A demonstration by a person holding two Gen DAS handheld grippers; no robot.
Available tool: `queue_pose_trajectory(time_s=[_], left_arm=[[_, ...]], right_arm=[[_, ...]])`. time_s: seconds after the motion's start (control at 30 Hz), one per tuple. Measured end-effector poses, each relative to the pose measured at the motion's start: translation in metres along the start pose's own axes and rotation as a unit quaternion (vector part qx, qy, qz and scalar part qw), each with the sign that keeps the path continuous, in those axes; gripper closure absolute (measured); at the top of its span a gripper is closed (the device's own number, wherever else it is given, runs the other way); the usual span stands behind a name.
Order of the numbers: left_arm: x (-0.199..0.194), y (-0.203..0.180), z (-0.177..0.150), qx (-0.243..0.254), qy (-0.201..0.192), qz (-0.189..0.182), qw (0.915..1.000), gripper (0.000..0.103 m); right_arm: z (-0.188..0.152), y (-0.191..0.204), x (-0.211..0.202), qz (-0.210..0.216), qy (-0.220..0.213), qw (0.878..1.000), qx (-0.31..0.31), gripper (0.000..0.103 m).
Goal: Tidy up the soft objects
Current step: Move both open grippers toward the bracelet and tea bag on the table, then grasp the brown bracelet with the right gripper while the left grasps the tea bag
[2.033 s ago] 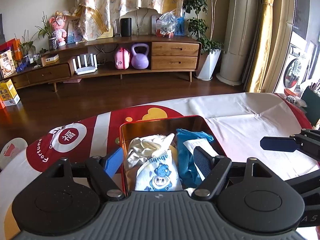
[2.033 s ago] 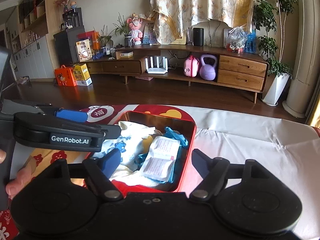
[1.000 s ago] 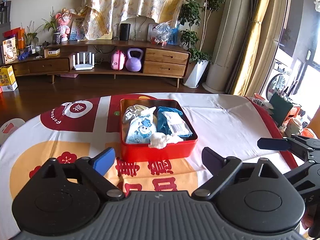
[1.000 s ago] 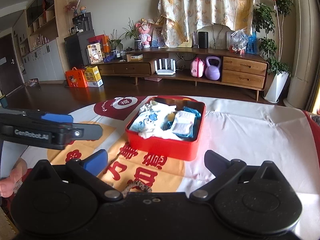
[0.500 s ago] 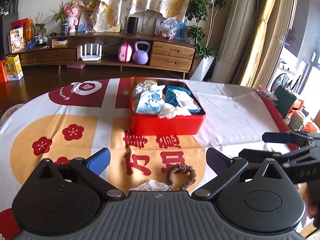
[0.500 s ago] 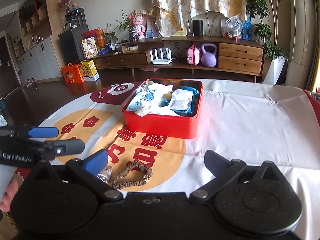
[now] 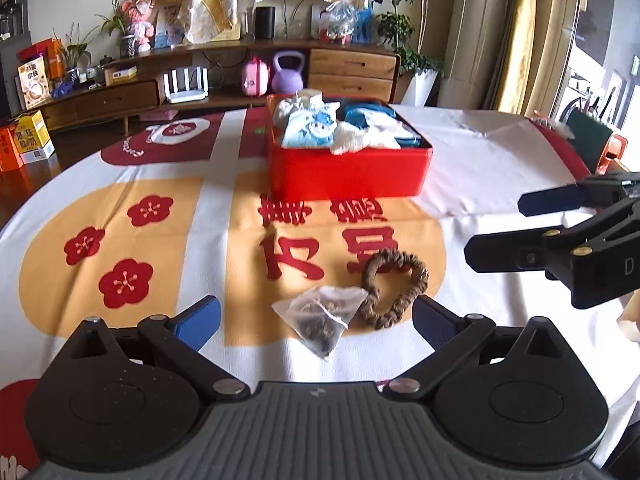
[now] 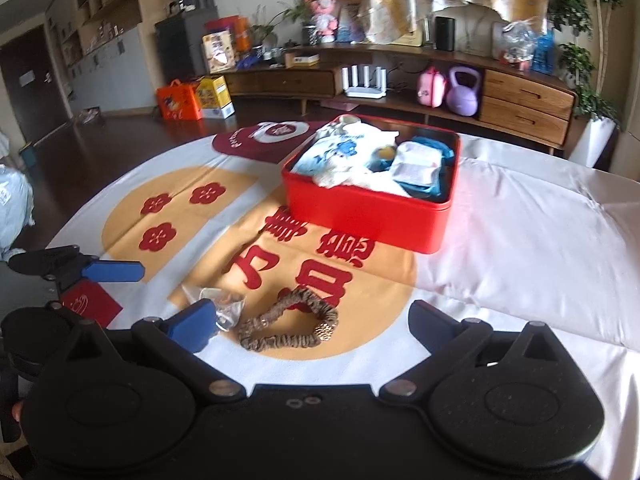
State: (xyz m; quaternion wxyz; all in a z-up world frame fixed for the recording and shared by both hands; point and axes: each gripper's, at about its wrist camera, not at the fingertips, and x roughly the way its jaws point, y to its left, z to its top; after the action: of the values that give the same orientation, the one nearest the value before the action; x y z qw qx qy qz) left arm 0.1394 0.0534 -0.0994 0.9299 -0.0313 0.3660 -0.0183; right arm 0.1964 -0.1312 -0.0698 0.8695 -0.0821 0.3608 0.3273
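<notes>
A red tin (image 7: pixel 348 178) (image 8: pixel 368 210) stands on the tablecloth, filled with soft things: a white cloth with a blue cartoon (image 7: pixel 310 128), a blue bundle (image 8: pixel 434 178) and a white packet (image 8: pixel 416 166). Nearer to me lie a brown scrunchie (image 7: pixel 394 284) (image 8: pixel 288 322) and a clear sachet of dried bits (image 7: pixel 320 318) (image 8: pixel 224 304), touching each other. My left gripper (image 7: pixel 316 322) hangs open just above the sachet, nothing held. My right gripper (image 8: pixel 314 326) is open over the scrunchie, also empty.
The patterned red, yellow and white tablecloth (image 7: pixel 132 216) covers a round table, with white wrinkled cloth (image 8: pixel 540 240) at the right. Beyond it are a dark wood floor and a long wooden sideboard (image 7: pixel 352 68). A dark green object (image 7: pixel 588 132) sits at the table's far right edge.
Both grippers have drawn back from over the tin toward the near side of the table. The scrunchie and the sachet have come into view under them. Both stayed open.
</notes>
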Motion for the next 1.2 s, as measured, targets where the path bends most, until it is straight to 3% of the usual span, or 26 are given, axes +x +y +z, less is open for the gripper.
queue_pose_trajectory(time_s=[0.4, 0.63, 0.87, 1.0, 1.1, 1.2], left_arm=[[0.018, -0.006, -0.017, 0.024, -0.01, 0.028, 0.9993, 0.001], [0.031, -0.002, -0.022, 0.021, -0.003, 0.021, 0.9996, 0.002], [0.039, -0.005, -0.024, 0.036, 0.001, 0.017, 0.9992, 0.02], [0.041, -0.007, -0.024, 0.043, -0.003, 0.015, 0.9989, 0.021], [0.042, -0.008, -0.023, 0.045, -0.004, 0.008, 0.9989, 0.028], [0.043, -0.009, -0.022, 0.047, -0.006, 0.005, 0.9989, 0.031]], right_arm=[[-0.003, 0.008, 0.041, 0.029, 0.056, 0.997, -0.033, 0.004], [0.002, 0.006, 0.065, 0.029, 0.089, 0.995, -0.03, 0.007], [0.004, 0.013, 0.078, 0.022, 0.108, 0.993, -0.051, 0.016], [0.005, 0.018, 0.084, 0.029, 0.114, 0.991, -0.057, 0.02], [0.008, 0.018, 0.087, 0.034, 0.118, 0.991, -0.058, 0.025], [0.009, 0.017, 0.09, 0.037, 0.122, 0.99, -0.055, 0.035]])
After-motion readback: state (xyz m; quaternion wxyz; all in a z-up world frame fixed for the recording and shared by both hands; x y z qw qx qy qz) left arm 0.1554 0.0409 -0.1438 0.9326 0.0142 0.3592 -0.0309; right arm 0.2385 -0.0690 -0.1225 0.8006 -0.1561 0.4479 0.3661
